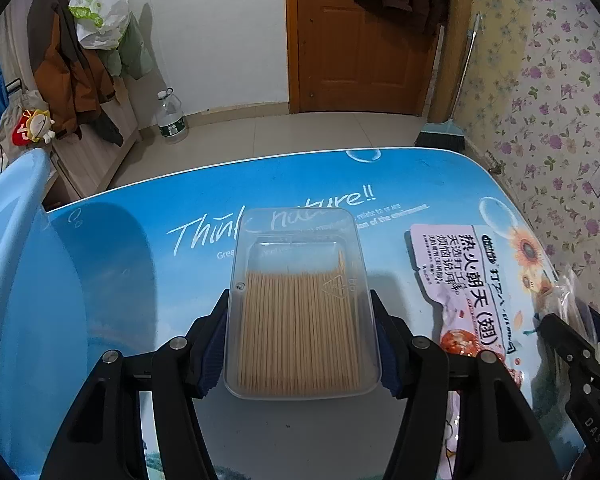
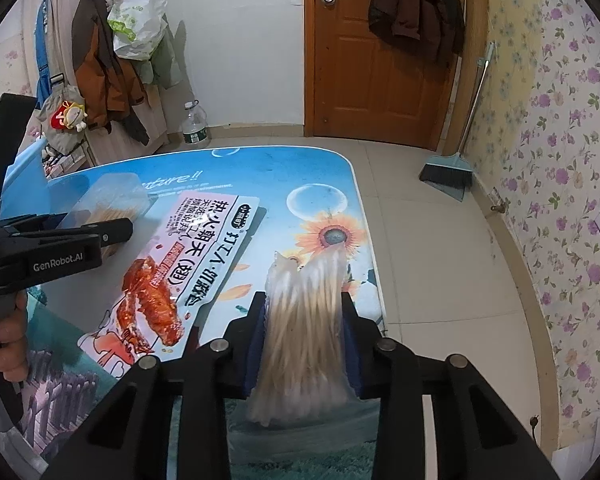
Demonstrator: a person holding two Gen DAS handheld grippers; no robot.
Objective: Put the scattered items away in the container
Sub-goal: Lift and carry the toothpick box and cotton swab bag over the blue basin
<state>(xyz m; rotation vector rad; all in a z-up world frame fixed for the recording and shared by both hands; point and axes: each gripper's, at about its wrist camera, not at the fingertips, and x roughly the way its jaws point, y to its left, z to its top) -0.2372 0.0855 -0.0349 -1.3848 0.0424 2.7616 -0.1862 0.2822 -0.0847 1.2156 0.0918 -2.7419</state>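
The left tool (image 1: 300,344) pinches a clear plastic box of toothpicks (image 1: 300,308) by its two long sides, its blue pads pressed flat against the walls. The box sits over the middle of the bench (image 1: 400,184), whose top carries a blue printed picture with white lettering. At the bench's left edge stands a light blue basin (image 1: 16,248), its rim just beside the left tool; what lies inside it cannot be told.

The right tool (image 2: 304,344) is closed on a clear bag of cotton swabs (image 2: 306,320), the pads squeezing the bundle at its waist (the bag flares out beyond and behind the pinch). This bag is near the bench's right edge, over the printed sunflower (image 2: 332,236).

Between the two tools a pink snack packet (image 2: 172,276) with a picture of red chicken wings lies flat on the bench, touched by neither tool. A person's hand (image 2: 8,340) grips the left tool's handle at the left of the right wrist view.
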